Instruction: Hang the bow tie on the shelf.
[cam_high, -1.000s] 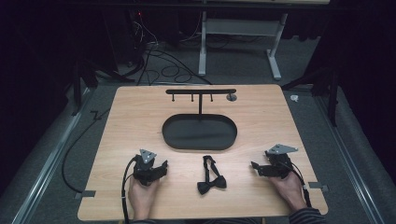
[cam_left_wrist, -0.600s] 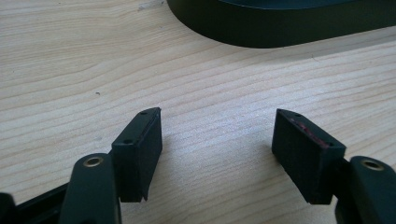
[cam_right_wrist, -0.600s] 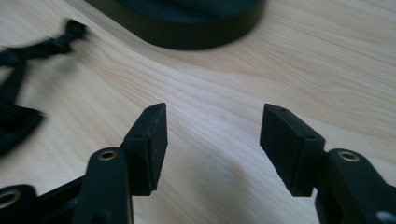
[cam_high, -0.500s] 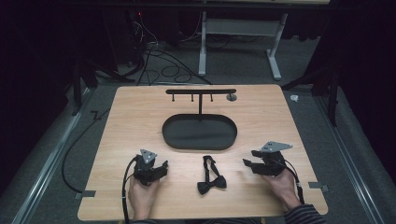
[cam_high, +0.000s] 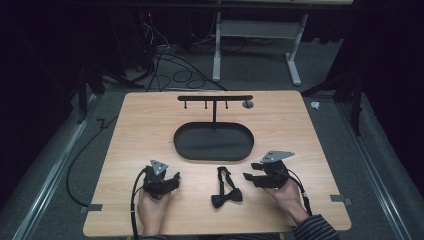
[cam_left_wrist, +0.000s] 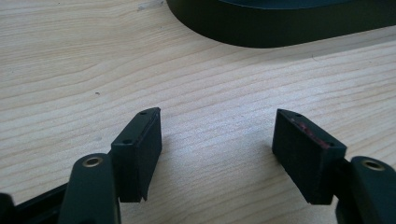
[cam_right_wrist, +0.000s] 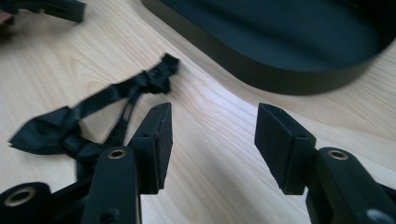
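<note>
A black bow tie (cam_high: 226, 186) lies flat on the wooden counter (cam_high: 130, 130), near its front edge and between the two hands. Its knotted bow sits toward the person, and its strap runs away from them toward the black oval tray (cam_high: 214, 141). The strap end stops short of the tray's rim without touching it.

The right hand-held gripper (cam_high: 248, 176) rests low over the counter just to the right of the bow tie, jaws pointing toward it. In the right gripper view, the right hand-held gripper (cam_right_wrist: 212, 140) has its jaws spread wide with bare wood between them; the bow tie (cam_right_wrist: 88, 119) lies just beyond and beside one jaw, apart from the pads. The tray's dark wall (cam_right_wrist: 280, 70) curves across the top of that view.

The left hand-held gripper (cam_high: 172, 179) sits on the counter well to the left of the bow tie, held by the left hand (cam_high: 152, 210). In the left gripper view, the left hand-held gripper (cam_left_wrist: 217, 140) is also spread open over bare wood, with the tray (cam_left_wrist: 280, 28) farther ahead.

Behind the tray stands a black T-shaped rack (cam_high: 215, 99) with small hooks under its crossbar.
</note>
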